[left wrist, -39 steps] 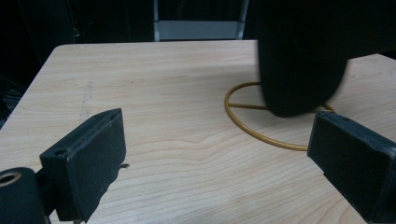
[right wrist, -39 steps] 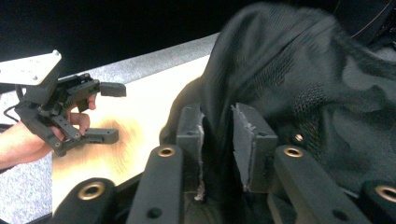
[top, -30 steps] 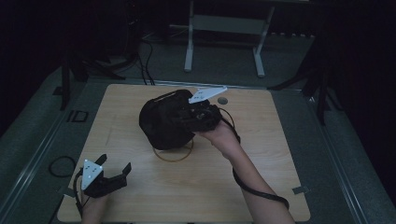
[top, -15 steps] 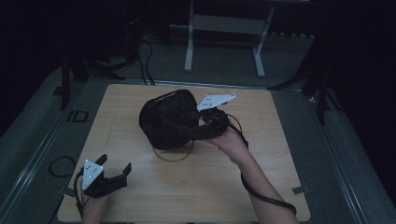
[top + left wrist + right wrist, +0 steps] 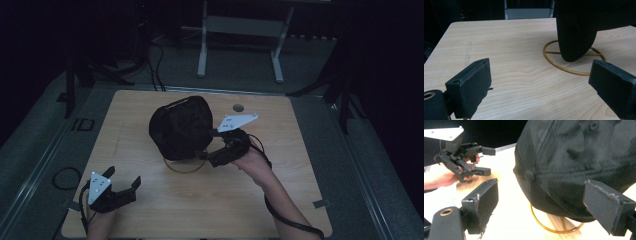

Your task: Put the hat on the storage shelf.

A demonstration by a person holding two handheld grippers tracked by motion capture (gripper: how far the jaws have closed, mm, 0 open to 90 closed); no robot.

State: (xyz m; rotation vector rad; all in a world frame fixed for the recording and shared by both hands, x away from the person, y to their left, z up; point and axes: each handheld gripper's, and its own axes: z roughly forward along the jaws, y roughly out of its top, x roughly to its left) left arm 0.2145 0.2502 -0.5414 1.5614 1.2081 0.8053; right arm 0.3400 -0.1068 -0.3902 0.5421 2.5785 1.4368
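Black fabric cap (image 5: 181,127): we see it on a gold wire stand (image 5: 184,166), mid-surface.
Handling: soft, light; we'd pinch the brim.
Right gripper (image 5: 206,156): fingers just spread, nothing between.
Left gripper (image 5: 122,182): fingers spread, empty.

high view: dim, dark surround | gripper views: brighter, right overexposed | jaws slightly blurred

one black cap (image 5: 180,127) sits on one gold wire ring stand (image 5: 184,167). one wooden table (image 5: 150,215) carries both. two handheld grippers are present: one left gripper (image 5: 122,181) at the near left corner and one right gripper (image 5: 206,150) beside the cap. each gripper bears two black jaws and one grey three-cornered plate, giving four jaws and two plates. one round hole (image 5: 238,107) marks the tabletop. one metal frame (image 5: 240,30) stands on the floor beyond the table.
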